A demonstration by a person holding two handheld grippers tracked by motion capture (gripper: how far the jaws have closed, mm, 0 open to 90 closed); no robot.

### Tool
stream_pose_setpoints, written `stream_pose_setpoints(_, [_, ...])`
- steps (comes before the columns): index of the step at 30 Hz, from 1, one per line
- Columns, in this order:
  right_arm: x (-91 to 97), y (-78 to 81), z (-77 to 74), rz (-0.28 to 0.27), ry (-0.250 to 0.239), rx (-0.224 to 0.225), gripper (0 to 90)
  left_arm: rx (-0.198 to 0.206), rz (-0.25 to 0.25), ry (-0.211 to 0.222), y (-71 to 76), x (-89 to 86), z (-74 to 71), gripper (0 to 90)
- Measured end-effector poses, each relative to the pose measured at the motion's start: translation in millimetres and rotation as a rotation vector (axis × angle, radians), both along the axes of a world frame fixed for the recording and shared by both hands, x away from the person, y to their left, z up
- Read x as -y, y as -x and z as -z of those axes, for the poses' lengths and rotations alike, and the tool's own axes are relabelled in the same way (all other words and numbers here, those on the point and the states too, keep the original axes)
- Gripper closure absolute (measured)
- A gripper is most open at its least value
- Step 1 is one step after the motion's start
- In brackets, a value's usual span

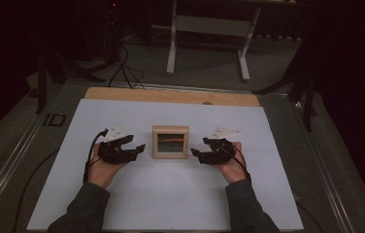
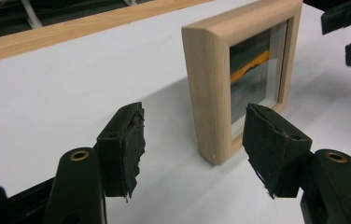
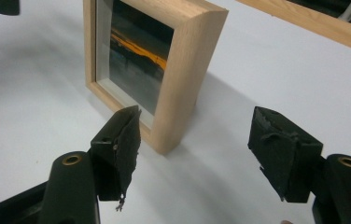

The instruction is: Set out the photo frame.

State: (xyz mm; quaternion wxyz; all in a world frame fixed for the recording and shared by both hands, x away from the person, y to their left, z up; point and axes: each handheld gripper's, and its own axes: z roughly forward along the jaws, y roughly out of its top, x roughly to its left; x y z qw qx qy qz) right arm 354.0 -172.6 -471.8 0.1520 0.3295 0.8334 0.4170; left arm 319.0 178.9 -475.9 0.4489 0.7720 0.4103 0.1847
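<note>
2 grippers flank a small wooden picture frame (image 1: 170, 141) that stands upright near the middle of the white sheet (image 1: 137, 199) covering the table, its glazed front facing the person. the left gripper (image 1: 133, 149) sits just beside the frame's left edge and the right gripper (image 1: 199, 153) just beside its right edge, both low over the sheet and pointing inward.

in the left gripper view the jaws stand wide apart with nothing between the pads; the frame's near vertical edge (image 2: 208, 93) lies just ahead of the gap, apart from both pads. in the right gripper view the jaws are likewise spread wide and hold nothing, with the frame's corner (image 3: 183, 74) close in front of the left-hand pad but, as far as i can tell, not touching it.

by my reading the work is at its start: the approach to the frame looks done, yet no grip has been made and the frame rests on the sheet on its own. what seems left is closing 1 or both grippers on the wooden sides, then lifting or moving the frame.
</note>
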Motion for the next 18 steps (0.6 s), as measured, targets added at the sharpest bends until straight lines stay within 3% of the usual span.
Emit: stream_pose_setpoints(18, [43.7,38.9,15.4,0.055,-0.04,0.059,33.4,-0.01,-0.065,-0.009,42.8,-40.8,16.2,38.8])
